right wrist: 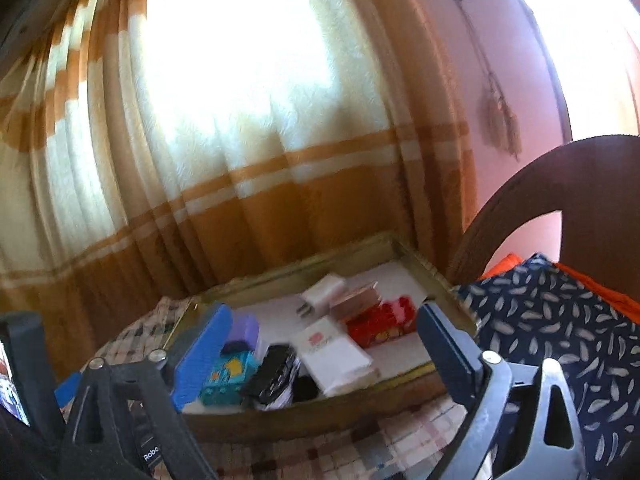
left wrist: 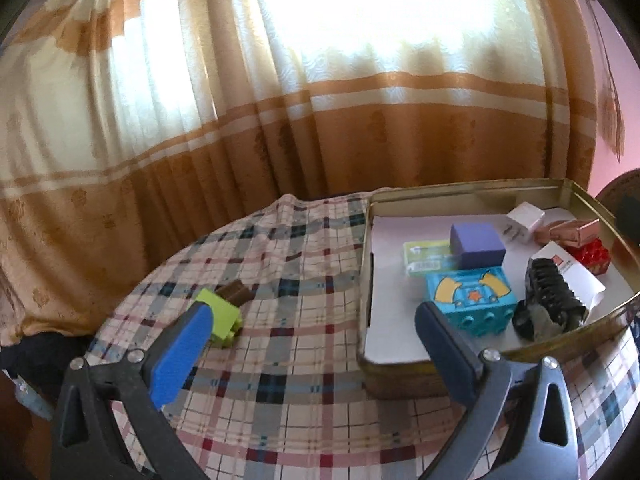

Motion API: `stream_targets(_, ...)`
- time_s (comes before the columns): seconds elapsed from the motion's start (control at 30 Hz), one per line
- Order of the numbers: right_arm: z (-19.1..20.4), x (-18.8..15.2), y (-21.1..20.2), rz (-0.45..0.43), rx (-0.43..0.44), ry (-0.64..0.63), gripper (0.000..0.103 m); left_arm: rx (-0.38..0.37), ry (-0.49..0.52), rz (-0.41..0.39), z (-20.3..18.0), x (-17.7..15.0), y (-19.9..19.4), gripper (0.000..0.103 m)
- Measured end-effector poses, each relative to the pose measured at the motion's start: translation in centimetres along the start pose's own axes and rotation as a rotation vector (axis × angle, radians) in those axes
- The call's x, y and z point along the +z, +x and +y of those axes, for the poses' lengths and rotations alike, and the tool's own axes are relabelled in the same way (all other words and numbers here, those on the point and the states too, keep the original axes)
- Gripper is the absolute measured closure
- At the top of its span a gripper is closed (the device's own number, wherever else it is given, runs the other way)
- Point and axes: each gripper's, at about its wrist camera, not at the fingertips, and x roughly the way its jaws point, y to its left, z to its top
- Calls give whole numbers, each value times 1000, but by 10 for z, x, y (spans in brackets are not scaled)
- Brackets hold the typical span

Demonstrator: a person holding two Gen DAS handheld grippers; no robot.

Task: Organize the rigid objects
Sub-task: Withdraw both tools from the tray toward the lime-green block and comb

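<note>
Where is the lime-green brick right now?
In the left wrist view, the lime-green brick lies on the plaid tablecloth, left of the tin tray, touching a brown block.

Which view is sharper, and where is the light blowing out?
Left wrist view: fairly sharp on the gold metal tin and lime green toy block; backlit cream-and-orange curtain blown out. Right wrist view: motion-blurred throughout, same curtain glare plus a white burn at upper right.
</note>
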Motion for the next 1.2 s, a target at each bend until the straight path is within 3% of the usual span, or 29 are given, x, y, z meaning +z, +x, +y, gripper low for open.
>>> stream_targets(0.23, -4, -2, 8, 41, -23, 20, 5, -15, -45, -19, 12, -4, -6, 0)
stream_targets(0.57, 5, -3, -2, 6, -19, -12, 5, -25, -109, 19, 32, -8, 0, 0)
stream_targets(0.87, 17, -3, -10, -33, -16, -64, 5, 17, -96, 36, 47, -10, 5, 1)
stream_targets(1.03, 33, -7, -17, -53, 37, -67, 5, 21, -117, 46, 62, -12, 9, 1)
stream_targets(1.2, 58, -14, -12, -9, 86, -73, 5, 35, -152, 56, 82, -14, 13, 1)
